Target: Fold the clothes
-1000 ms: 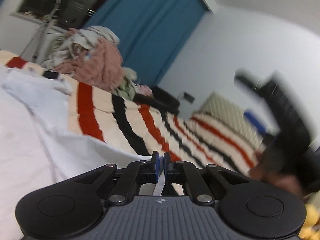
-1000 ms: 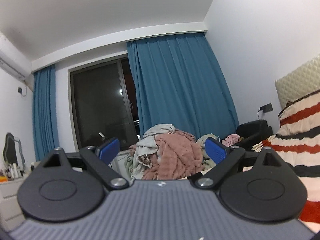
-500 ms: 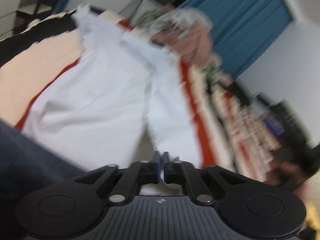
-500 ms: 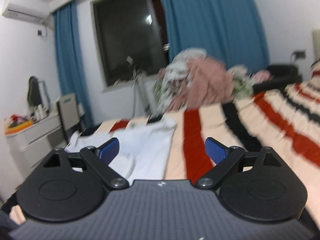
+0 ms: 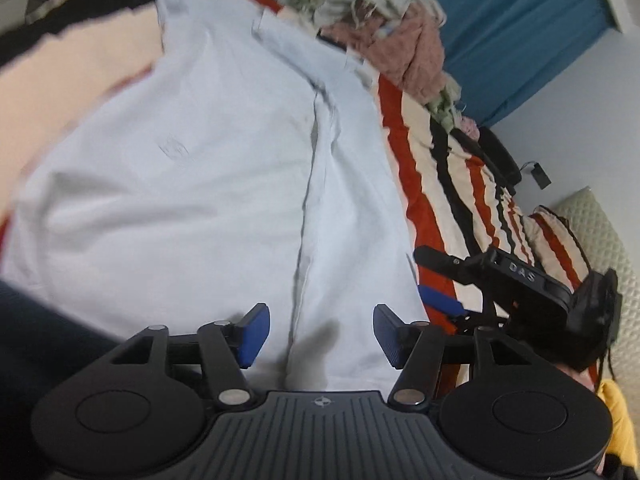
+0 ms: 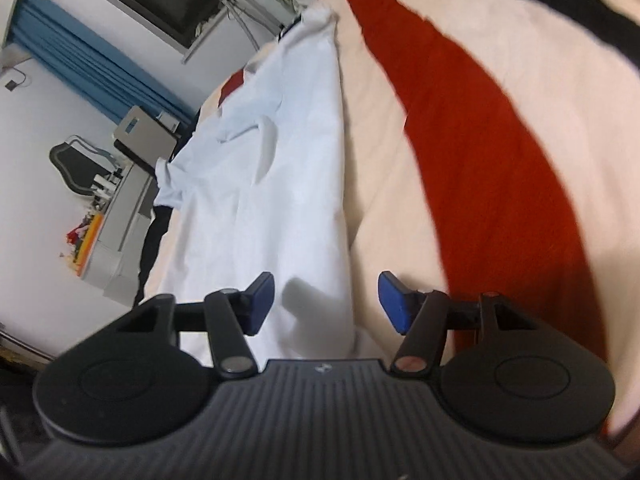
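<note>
Left gripper (image 5: pixel 318 334): my fingers spread, empty, above the white shirt (image 5: pixel 192 184) hem.
Right gripper (image 6: pixel 323 304): spread, empty, over the shirt's edge on the striped blanket (image 6: pixel 480 152).
Hidden: the hem below my fingers.

A pale blue-white shirt (image 5: pixel 192 184) is spread flat on the striped bed (image 5: pixel 436 184). One side is folded over the body, with a long straight edge seen down its length. A faint emblem is seen on the chest, and a sleeve is bunched at the far end.

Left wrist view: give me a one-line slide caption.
Open left hand-held gripper above a pale blue shirt spread on a striped bedspread.
</note>
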Available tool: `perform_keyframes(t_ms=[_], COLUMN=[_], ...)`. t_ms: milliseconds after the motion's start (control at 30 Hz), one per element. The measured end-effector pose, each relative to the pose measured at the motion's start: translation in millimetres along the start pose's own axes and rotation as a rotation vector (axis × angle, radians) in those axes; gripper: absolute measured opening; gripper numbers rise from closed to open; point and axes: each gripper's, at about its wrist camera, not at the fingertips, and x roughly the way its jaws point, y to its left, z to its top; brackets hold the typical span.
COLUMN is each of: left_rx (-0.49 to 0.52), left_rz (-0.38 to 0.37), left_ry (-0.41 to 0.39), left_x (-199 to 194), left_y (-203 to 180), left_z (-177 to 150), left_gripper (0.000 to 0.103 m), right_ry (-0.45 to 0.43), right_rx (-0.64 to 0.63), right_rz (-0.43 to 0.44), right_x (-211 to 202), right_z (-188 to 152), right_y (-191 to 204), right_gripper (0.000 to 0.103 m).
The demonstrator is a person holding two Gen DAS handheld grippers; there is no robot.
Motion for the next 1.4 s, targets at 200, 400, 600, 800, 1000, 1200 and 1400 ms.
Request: perform_keyframes(t_ms=[200,400,600,800,1000,1200,1400], left_rx=[-0.038,-0.039,-0.079,0.079,0.224,0.366,0.459], left_rz=[-0.045,-0.097,-0.159,-0.070,-0.016,0.021,0.088], left_ry=[0.096,0.085,0.044,0.030,-0.027,-0.155,-0.292], left_x=[27.9,12.1,-12.5,-17.0,-43.0,-92.8,-145.4], left_y=[9.7,13.8,24.4,2.9,-17.8,-62.0,-106.2], left_z=[4.6,-2.6,-6.5,-16.4,-26.4,-25.2,-12.4], left_gripper=[0.028,0.002,0.001,0.002,0.019,0.055,0.095], right_ry=[0.058,0.130,0.202,0.242,0.125,-0.099,-0.301], right_rx=[-0.013,0.011,0.035,-0.008,-0.088,-0.267,-0.461], right_rz=[0.004,-0.027,-0.058,-0.092,-0.131,-0.186,-0.187], right_x=[11.8,6.4,0.9,-11.3,-41.8,-92.7,-148.8], right_z=[-12.7,-20.8,-29.1,-47.4,-59.2,-60.9,-54.8], right_y=[10.1,13.5,17.0,23.5,40.9,79.9,130.0], right_gripper=[0.031,0.032,0.032,0.032,0.033,0.034,0.097])
